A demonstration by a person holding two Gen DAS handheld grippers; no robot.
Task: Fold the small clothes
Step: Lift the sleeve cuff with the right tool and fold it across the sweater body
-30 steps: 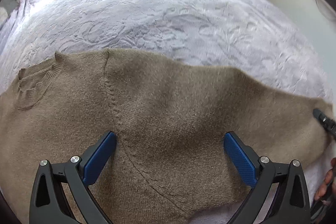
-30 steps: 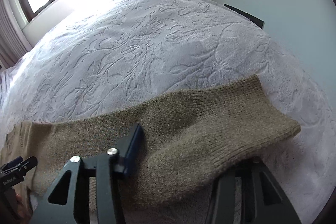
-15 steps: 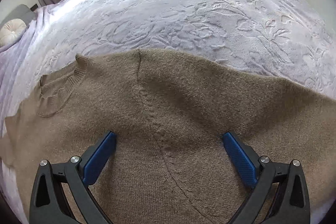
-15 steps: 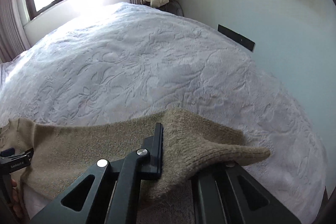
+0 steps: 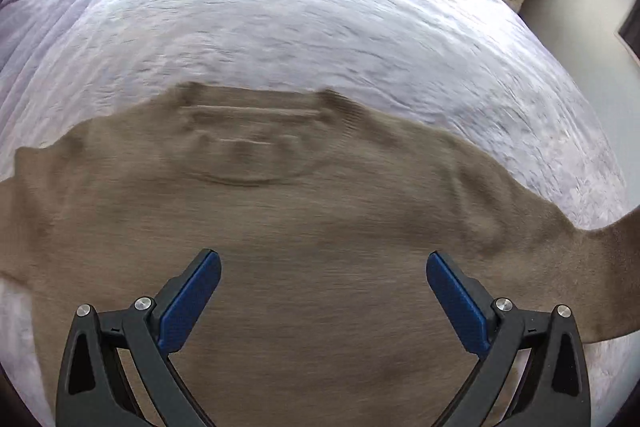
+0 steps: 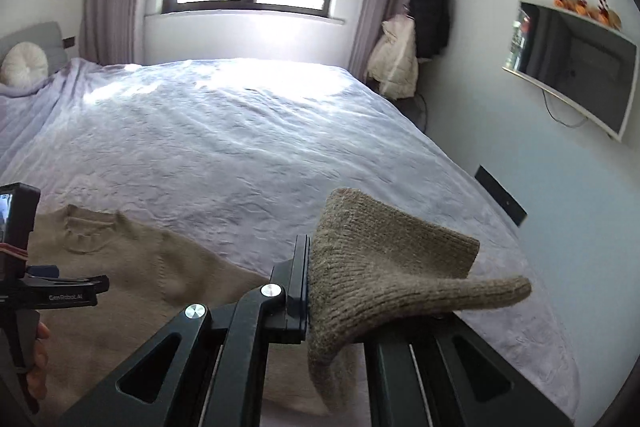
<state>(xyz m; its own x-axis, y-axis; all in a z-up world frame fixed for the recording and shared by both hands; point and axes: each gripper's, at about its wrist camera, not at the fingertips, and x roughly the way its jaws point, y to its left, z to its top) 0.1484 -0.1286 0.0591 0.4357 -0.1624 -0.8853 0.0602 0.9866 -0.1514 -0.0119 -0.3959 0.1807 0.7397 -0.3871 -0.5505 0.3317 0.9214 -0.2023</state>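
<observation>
Bed (image 5: pixel 320 19) covered in pale embossed bedspread, seen in both views. Brown knit sweater (image 5: pixel 304 227) laid flat on near part of bed, collar toward window side. Right sleeve cuff (image 6: pixel 384 267) is lifted off the bedspread, pinched in right gripper (image 6: pixel 332 303), jaws clamped narrow on the knit. Left gripper (image 5: pixel 323 283) is held over sweater body, blue pads spread wide, nothing gripped between them.
</observation>
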